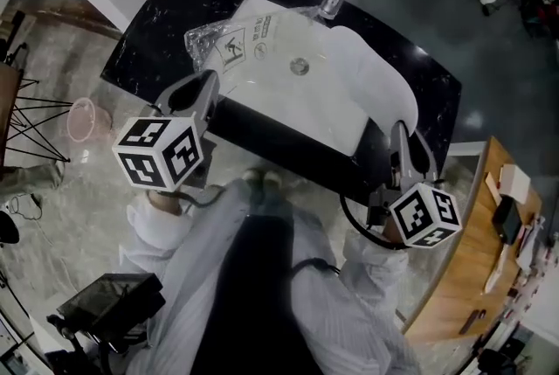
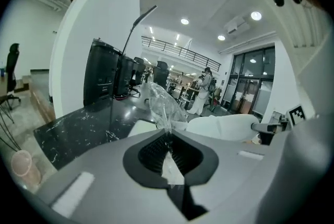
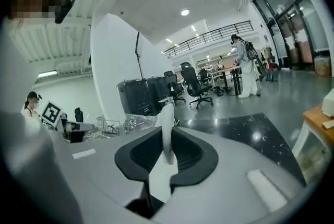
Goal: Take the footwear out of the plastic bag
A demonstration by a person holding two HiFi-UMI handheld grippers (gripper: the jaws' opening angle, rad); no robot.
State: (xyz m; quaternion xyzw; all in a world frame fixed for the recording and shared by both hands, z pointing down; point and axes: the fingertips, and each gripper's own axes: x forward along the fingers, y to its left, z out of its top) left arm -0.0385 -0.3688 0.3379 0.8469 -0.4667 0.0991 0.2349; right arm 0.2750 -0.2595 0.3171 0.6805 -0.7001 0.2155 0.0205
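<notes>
1. Footwear [image 1: 349, 93], white, lies across the black worktop [image 1: 153, 19], its left end at the clear bag [image 1: 218, 41].
2. Left hand-held gripper [image 2: 167, 147]: jaws together, pinching a fold of the bag's film.
3. Right hand-held gripper [image 3: 166, 147]: jaws partly apart, clamped on a thin white edge of the footwear.

Nothing legible: only a dark printed logo [image 1: 231, 47] and blurred small print on the plastic bag [image 1: 262, 59], upper centre.
</notes>
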